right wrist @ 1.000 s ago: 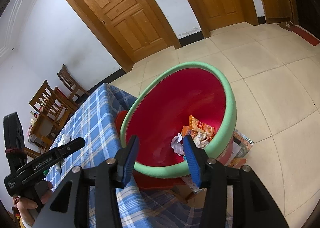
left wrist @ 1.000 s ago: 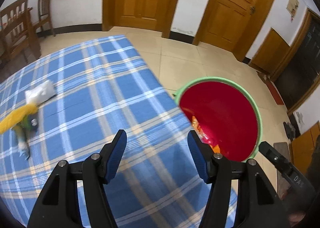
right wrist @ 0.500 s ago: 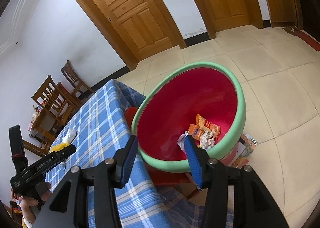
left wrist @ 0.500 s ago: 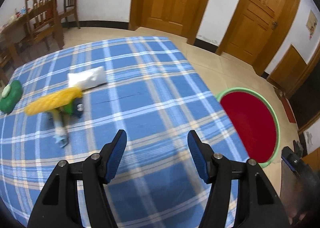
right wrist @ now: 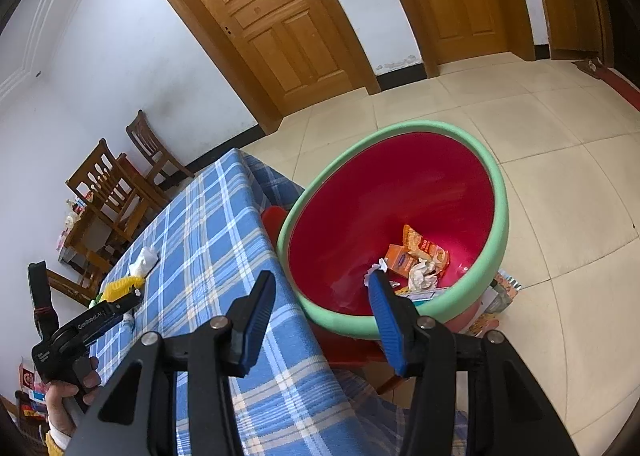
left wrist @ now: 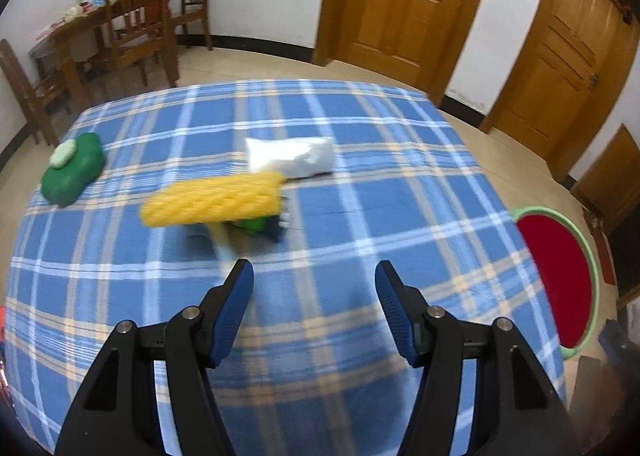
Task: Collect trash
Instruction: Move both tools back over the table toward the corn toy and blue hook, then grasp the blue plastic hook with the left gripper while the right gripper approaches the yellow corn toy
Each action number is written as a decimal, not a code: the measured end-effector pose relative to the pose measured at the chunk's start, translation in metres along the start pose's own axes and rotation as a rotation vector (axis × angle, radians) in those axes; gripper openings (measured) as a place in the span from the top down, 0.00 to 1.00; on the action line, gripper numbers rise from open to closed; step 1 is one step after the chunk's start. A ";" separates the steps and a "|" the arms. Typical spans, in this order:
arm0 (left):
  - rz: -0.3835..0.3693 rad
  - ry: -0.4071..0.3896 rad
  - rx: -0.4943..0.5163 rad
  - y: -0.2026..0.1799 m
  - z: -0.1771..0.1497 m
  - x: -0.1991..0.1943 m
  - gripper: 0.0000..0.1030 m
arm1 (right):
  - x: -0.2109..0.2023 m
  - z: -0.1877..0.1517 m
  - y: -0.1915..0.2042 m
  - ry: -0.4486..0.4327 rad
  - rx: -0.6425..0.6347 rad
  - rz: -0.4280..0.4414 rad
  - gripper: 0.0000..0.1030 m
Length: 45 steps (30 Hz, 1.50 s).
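A red basin with a green rim (right wrist: 400, 216) stands beside the table and holds orange wrappers and crumpled paper (right wrist: 420, 260). The same basin (left wrist: 560, 280) shows at the right edge of the left wrist view. On the blue plaid tablecloth (left wrist: 320, 216) lie a white crumpled bag (left wrist: 290, 156), a yellow corn-shaped item (left wrist: 212, 198) over small dark and green bits, and a green lidded object (left wrist: 72, 170). My left gripper (left wrist: 314, 292) is open and empty, short of the corn item. My right gripper (right wrist: 322, 304) is open and empty above the basin's near rim.
Wooden chairs and a side table (left wrist: 120, 24) stand at the far left. Wooden doors (left wrist: 396, 4) line the back wall. Tiled floor (right wrist: 560, 176) surrounds the basin. A hand (right wrist: 68, 388) holds the left gripper at the table's near edge.
The left gripper has swung left from the basin toward the table's middle, bringing the corn item, white bag and green object into view. The right gripper has hardly moved.
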State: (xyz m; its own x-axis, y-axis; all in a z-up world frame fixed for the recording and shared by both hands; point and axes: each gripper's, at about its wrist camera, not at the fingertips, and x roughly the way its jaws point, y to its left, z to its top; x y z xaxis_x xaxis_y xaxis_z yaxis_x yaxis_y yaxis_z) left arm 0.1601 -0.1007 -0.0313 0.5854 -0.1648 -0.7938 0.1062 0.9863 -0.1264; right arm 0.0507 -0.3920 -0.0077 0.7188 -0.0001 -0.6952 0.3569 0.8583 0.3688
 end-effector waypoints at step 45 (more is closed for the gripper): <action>0.021 -0.050 -0.174 0.116 -0.015 -0.025 0.85 | 0.030 -0.013 0.109 0.077 -0.196 0.100 0.50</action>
State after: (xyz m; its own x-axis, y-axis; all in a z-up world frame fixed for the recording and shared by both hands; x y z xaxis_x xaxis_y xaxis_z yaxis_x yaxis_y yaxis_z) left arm 0.1462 0.0175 -0.0349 0.6255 -0.1407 -0.7674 -0.0441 0.9757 -0.2148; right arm 0.1040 -0.2916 0.0038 0.6944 0.1224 -0.7091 0.1583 0.9353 0.3164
